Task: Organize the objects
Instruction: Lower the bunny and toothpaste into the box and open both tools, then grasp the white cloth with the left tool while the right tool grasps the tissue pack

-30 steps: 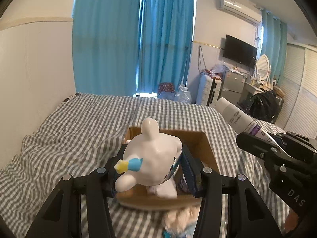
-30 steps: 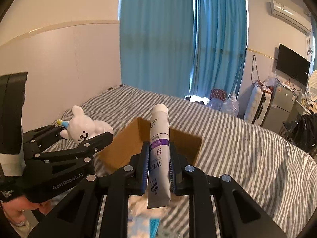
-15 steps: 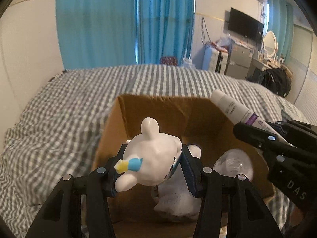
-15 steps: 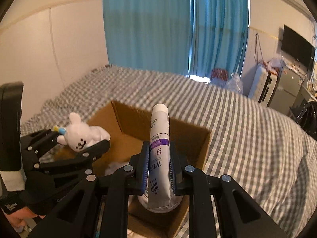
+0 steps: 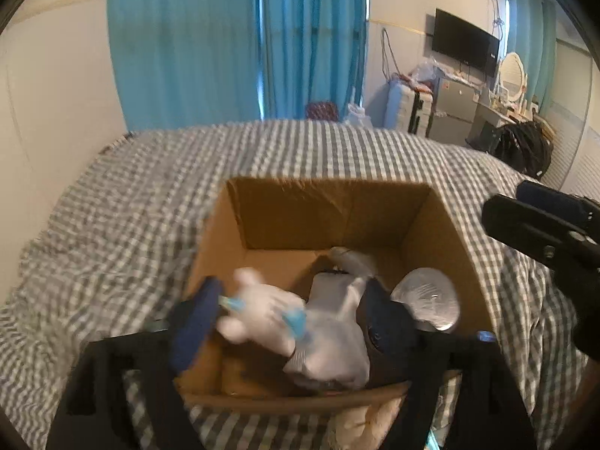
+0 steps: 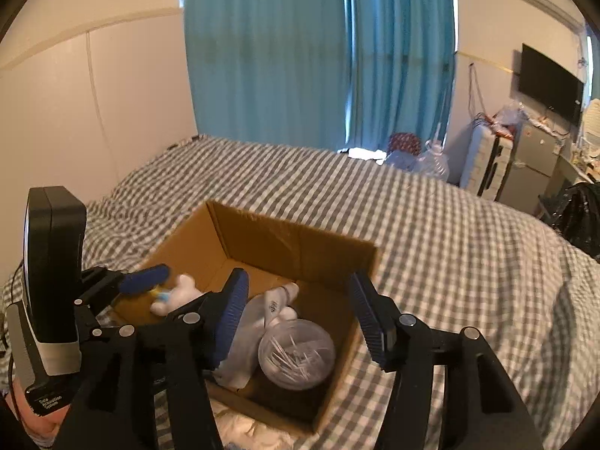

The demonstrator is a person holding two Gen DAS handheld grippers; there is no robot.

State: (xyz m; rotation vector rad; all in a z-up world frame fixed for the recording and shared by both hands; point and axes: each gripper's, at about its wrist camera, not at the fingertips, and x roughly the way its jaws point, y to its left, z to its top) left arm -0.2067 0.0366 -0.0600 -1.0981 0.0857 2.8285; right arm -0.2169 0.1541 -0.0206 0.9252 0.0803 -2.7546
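Both tongs have just been opening over the cardboard box (image 6: 300,247) on the bed (image 6: 450,247), so the white bunny toy (image 5: 270,315) is falling between the left tongs (image 5: 288,318) at 6 o'clock, the right tongs (image 6: 300,315) are hanging open and empty, and the bunny could be bumping the round clear toothpick jar (image 6: 296,352) and tipping it.

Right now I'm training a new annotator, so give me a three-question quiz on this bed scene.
1. True or false: the right jaws are clamped on a tube.
2. Where is the white toy? A) on the bedspread B) in the box C) on the floor
3. What does the clear round tub hold?

Key:
1. False. The right gripper has just been opening and its jaws stand apart, empty, over the box.
2. B, between the spread jaws of the left gripper, which has just been opening.
3. Thin sticks, perhaps cotton swabs.
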